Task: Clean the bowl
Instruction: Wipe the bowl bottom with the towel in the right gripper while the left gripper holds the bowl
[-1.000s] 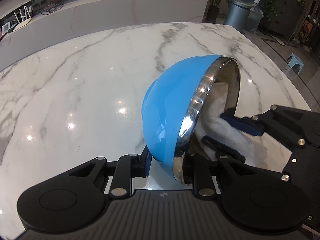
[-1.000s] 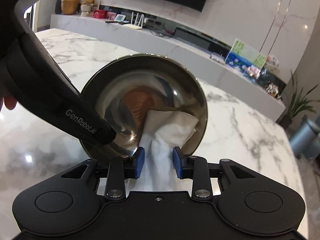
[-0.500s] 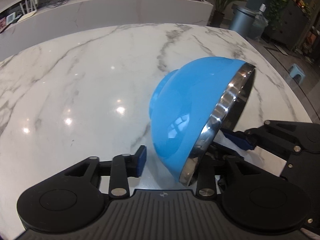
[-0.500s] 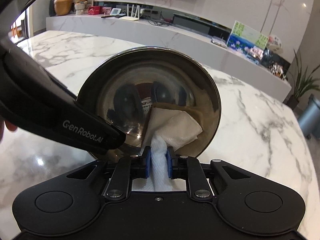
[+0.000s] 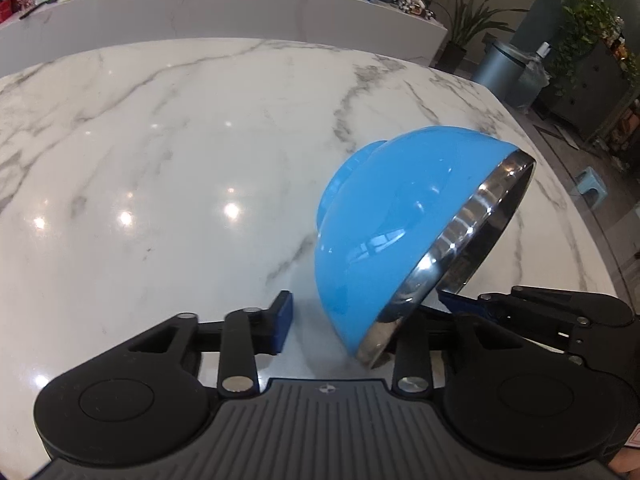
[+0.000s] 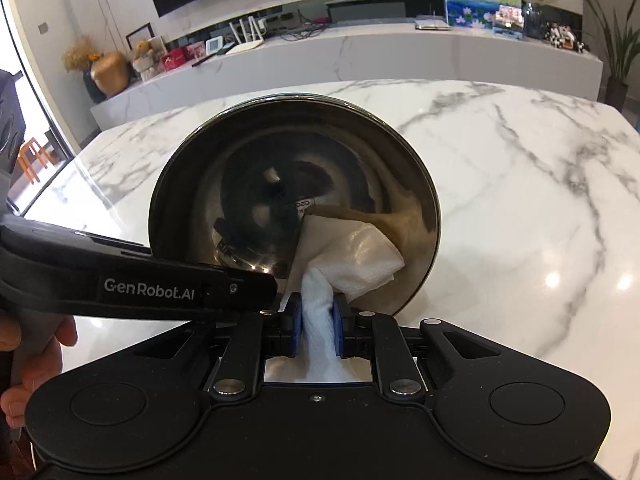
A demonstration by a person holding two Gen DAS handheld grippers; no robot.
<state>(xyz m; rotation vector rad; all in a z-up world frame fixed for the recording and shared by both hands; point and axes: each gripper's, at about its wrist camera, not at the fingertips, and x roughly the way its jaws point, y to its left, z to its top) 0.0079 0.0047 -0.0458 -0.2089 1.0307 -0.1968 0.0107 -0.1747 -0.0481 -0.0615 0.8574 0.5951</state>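
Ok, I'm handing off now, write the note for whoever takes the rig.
Left gripper: jaws closing around the rim of the blue bowl with the steel inside; the visible pad is clear of it.
Right gripper: shut on the white paper towel.
Bowl is tipped on its side over the white marble table, towel against its lower inner wall.
Done: towel in the bowl.
Left: likely finish wiping the inside, then set the bowl upright.

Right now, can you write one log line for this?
left gripper: closing around bowl rim | right gripper: shut on towel | towel: inside tilted bowl
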